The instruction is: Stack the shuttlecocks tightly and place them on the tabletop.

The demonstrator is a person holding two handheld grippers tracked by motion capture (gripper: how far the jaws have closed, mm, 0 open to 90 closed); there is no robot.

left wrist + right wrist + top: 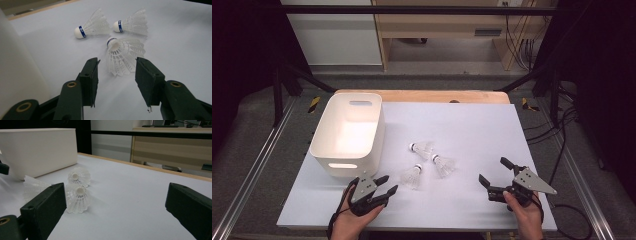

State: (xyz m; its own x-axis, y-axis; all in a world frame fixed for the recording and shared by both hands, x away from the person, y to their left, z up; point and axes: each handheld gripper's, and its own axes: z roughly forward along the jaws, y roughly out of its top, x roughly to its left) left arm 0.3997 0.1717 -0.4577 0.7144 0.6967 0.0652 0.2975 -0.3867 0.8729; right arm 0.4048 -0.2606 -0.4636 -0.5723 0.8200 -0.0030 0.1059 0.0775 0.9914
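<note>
- Fingers of the left gripper (386, 186) stood apart with nothing pressed between them; in the left gripper view (117, 67) the nearest shuttlecock's feather skirt lay just ahead of the gap, untouched by either pad.
- Fingers of the right gripper (494, 172) were spread wide and held nothing; in the right gripper view its two black jaws framed bare white surface.
- Two grippers in all, one in each of the person's hands, both low at the near edge of the table (472, 125).
- Three shuttlecocks lay on the white table top, grouped close together near its middle, to the right of the bin.
- Nearest shuttlecock (412, 176) (122, 53) lay just ahead of the left gripper, its cork end pointing away from that gripper and its feathers toward it.
- Second shuttlecock (443, 165) (131, 23) lay on its side just right of the first, white cork with a blue band.
- Third shuttlecock (421, 148) (91, 26) lay farthest back, also on its side, blue band around its cork.
- One white plastic bin (348, 135) sat at the left of the table, upright, with a handle slot in the near wall and another in the far wall; nothing was visible inside it.
- Bin and shuttlecocks were apart, not touching; the left gripper was just in front of the bin's near right corner.
- Right gripper was well apart from all three shuttlecocks, off to their right.
</note>
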